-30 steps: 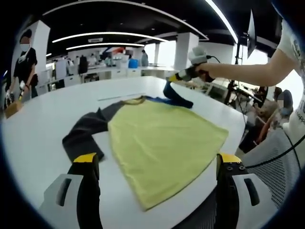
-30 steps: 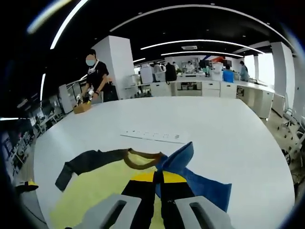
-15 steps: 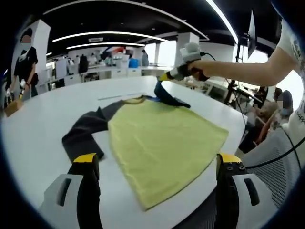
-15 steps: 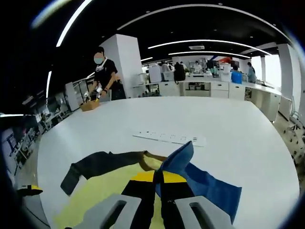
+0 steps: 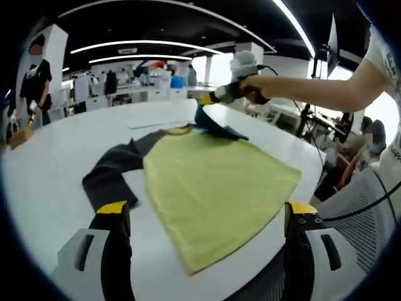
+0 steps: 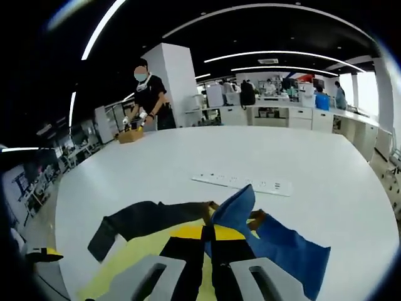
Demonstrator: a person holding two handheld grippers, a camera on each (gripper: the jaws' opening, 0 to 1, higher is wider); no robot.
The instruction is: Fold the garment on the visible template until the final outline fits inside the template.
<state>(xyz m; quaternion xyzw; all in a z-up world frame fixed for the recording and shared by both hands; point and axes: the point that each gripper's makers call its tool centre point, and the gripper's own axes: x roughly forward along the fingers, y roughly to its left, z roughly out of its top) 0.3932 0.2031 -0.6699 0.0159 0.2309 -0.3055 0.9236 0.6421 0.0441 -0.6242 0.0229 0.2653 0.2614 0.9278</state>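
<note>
Lay flat on the table [image 5: 50, 163]: the garment [image 5: 213, 182], one sleeve [image 6: 276, 241] lifted in the right claw [image 6: 208, 235], power strip [image 6: 241, 182] behind.

Yellow-tipped black gripper [image 5: 203, 216], white sleeve [image 5: 382, 53]

- The left gripper [image 5: 203, 216] sits low at the near edge of the left gripper view, its yellow-tipped jaws spread wide apart with nothing between them
- The right gripper [image 5: 207, 100] is raised and reaches in from the right of that view; a hand [image 5: 250, 88] wraps its handle, bare forearm stretched out straight
- In the right gripper view the right gripper's jaws are pressed together, pinching a blue sleeve [image 6: 235, 210]
</note>
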